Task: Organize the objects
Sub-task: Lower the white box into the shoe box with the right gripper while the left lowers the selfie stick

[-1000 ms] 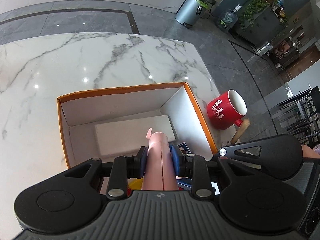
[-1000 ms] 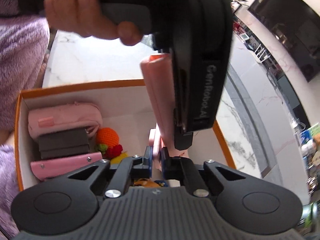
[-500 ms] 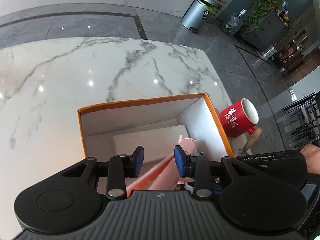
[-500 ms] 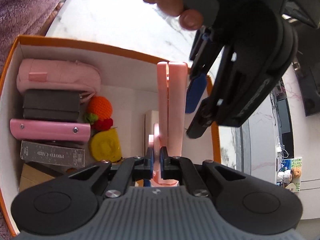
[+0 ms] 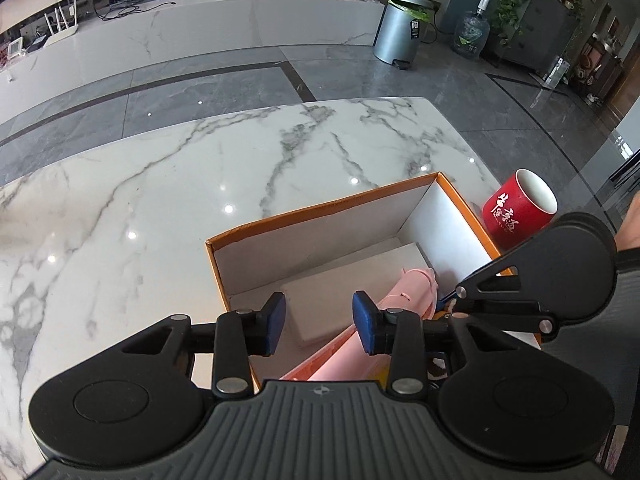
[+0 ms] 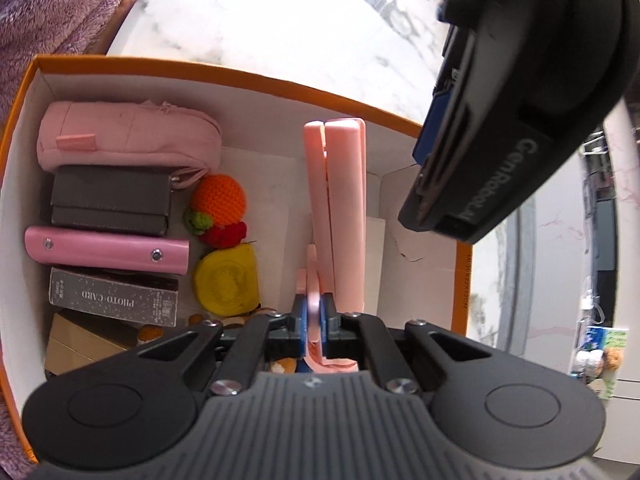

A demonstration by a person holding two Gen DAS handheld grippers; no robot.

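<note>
A long pink folding tool (image 6: 344, 200) stands tilted inside the orange-rimmed white box (image 6: 240, 72). My right gripper (image 6: 314, 320) is shut on a thin pink tab at the tool's lower end. In the left wrist view the same pink tool (image 5: 404, 292) slants under the right blue pad. My left gripper (image 5: 319, 320) hangs over the box (image 5: 320, 212) with its jaws opening, and neither pad touches the tool. Seen from the right wrist, the left gripper (image 6: 520, 120) is at the upper right above the box's edge.
The box's left half holds a pink pouch (image 6: 128, 140), a dark box (image 6: 112, 196), a pink case (image 6: 104, 248), a photo-card box (image 6: 112, 296), an orange crochet ball (image 6: 218, 200) and a yellow tape measure (image 6: 226, 280). A red mug (image 5: 520, 212) stands on the marble table beside the box.
My left gripper has let go of the pink tool and its jaws have spread. The right gripper kept its hold and tipped the tool lower into the box.
</note>
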